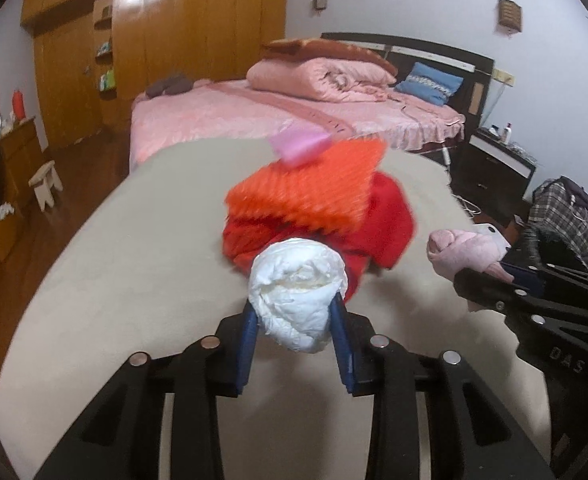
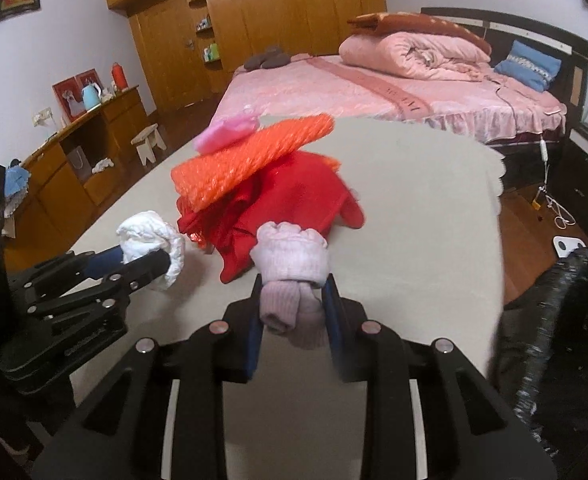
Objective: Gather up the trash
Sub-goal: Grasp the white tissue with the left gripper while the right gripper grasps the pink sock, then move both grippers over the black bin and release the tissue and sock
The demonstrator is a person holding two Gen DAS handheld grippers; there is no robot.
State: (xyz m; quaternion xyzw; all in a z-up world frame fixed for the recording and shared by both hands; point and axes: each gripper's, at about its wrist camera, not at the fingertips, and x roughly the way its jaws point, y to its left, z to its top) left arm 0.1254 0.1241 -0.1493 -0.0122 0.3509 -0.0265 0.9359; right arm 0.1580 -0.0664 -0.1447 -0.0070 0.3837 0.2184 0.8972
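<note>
My left gripper [image 1: 295,312] is shut on a crumpled white tissue wad [image 1: 299,286], held above the beige table [image 1: 114,280]; the wad also shows in the right wrist view [image 2: 150,240], with the left gripper [image 2: 166,264] at left. My right gripper [image 2: 294,300] is shut on a rolled pale pink sock bundle [image 2: 292,268], which also shows at the right of the left wrist view [image 1: 465,254]. Behind both lie a red cloth [image 1: 381,216] [image 2: 294,196], an orange ribbed pad [image 1: 309,184] [image 2: 250,156] on it, and a small pink item [image 1: 299,146] [image 2: 226,130] on top.
A pink bed [image 1: 254,116] with folded quilt stands beyond the table. A wooden wardrobe [image 1: 174,32] and sideboard [image 2: 82,148] line the left. A small stool [image 1: 46,184] is on the floor. A black bag [image 2: 553,320] sits at right, a nightstand [image 1: 493,168] by the bed.
</note>
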